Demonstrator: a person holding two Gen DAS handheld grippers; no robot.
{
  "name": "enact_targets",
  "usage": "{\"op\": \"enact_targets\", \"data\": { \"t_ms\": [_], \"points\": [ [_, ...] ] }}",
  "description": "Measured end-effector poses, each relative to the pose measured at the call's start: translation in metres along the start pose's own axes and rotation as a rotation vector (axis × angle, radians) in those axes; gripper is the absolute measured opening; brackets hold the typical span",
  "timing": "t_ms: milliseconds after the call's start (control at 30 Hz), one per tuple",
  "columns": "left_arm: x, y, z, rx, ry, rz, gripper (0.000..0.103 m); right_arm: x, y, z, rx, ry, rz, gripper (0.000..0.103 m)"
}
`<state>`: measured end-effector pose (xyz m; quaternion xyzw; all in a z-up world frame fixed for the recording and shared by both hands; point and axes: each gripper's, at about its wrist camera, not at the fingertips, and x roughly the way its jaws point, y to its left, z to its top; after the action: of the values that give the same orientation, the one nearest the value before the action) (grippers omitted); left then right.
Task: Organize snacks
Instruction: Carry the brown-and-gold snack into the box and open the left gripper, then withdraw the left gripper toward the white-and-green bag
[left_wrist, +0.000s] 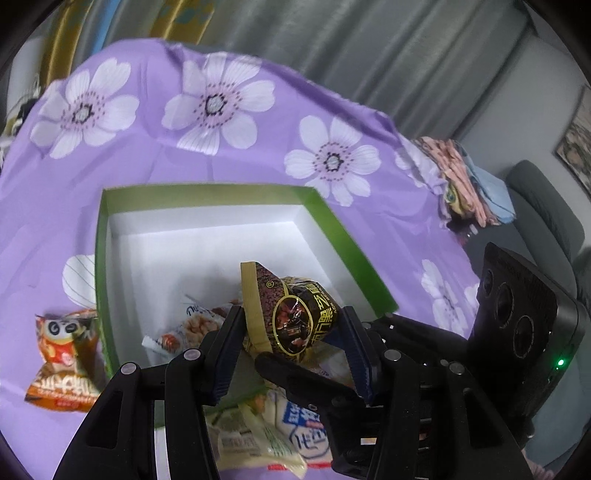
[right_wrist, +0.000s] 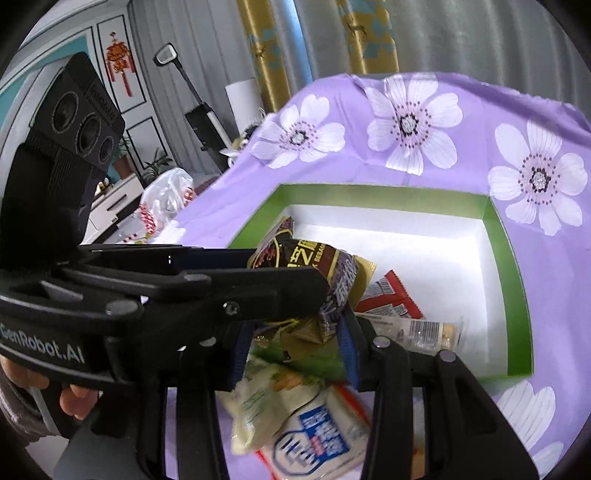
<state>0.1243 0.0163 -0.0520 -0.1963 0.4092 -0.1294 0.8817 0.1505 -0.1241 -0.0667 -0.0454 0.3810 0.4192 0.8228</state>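
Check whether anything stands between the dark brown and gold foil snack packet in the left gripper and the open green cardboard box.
Nothing visible does. The left gripper holds the packet over the box's near end; other snack packets lie there, and the far white floor is bare.

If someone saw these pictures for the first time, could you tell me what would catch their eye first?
Probably the dark, gold-trimmed snack packet held up between the fingers of the left gripper, over the near end of the green box with its white inside. Next, the purple cloth with big white flowers under everything. An orange panda packet lies outside the box to its left.
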Motion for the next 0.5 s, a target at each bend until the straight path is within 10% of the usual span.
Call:
{"op": "enact_targets", "data": {
  "t_ms": [200, 300, 500],
  "points": [
    [0.014, 0.007, 0.004, -0.035, 0.007, 0.021, 0.054, 0.013, -0.01, 0.003, 0.021, 0.005, -0.048, 0.051],
    [0.012, 0.008, 0.007, -0.033, -0.012, 0.061, 0.081, 0.009, -0.016, 0.003, 0.051, -0.022, -0.083, 0.069],
    [-0.016, 0.01, 0.009, -0.018, -0.072, 0.096, 0.083, -0.019, -0.023, -0.002, 0.063, -0.069, -0.121, 0.074]
  ]
}}
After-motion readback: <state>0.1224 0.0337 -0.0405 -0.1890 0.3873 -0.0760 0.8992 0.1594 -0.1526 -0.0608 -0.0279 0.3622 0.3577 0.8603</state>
